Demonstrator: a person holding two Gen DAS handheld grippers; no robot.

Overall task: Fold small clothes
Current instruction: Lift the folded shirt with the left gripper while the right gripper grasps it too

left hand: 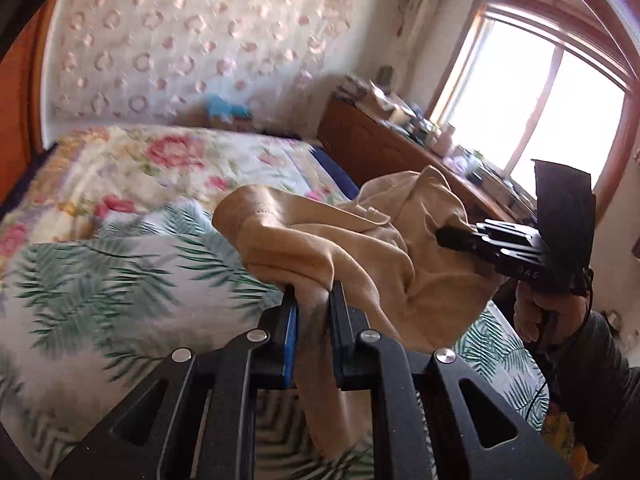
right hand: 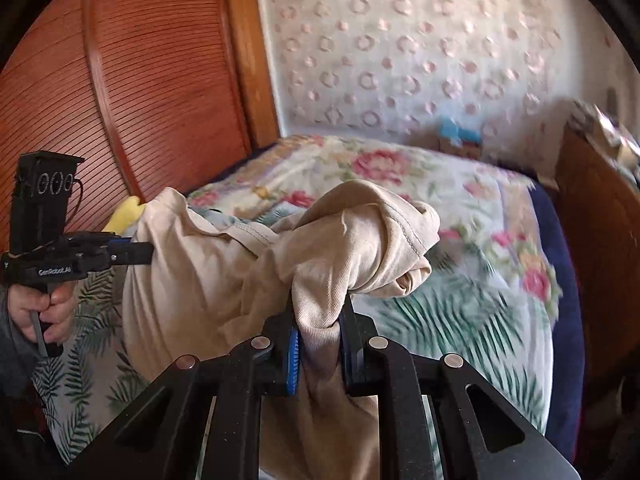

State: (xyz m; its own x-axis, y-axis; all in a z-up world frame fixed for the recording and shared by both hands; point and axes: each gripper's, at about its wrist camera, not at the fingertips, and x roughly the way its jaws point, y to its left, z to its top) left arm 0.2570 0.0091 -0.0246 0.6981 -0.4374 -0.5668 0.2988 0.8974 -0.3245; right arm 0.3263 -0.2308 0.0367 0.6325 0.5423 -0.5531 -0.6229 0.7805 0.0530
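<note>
Two grippers share one beige garment [left hand: 360, 240], which hangs bunched in the air over the bed [left hand: 120, 272], well clear of its palm-leaf sheet. In the left wrist view the left gripper [left hand: 314, 300] has its fingers drawn narrow on a gathered fold of the cloth, the blue pads pressing it from both sides. The right gripper [right hand: 320, 312] pinches another twisted bunch the same way in its own view.

Little writing can be read. On the side of the left gripper, seen from the right wrist view, white letters say "GenRobot.AI". On the right gripper's body [left hand: 520, 252], seen from the left, a few pale characters look like "0A5", though the angle makes that uncertain.

The garment's shape is hard to make out: a stitched hem shows, but whether it is a shirt or something else cannot be told. Its lower part is cut off behind the gripper frames. The floral blanket [right hand: 400, 176], the blue object [left hand: 224, 108] by the wall and the clutter on the wooden cabinet [left hand: 368, 140] are smeared by blur. A yellow thing [right hand: 126, 210] peeks out behind the cloth, mostly hidden.
</note>
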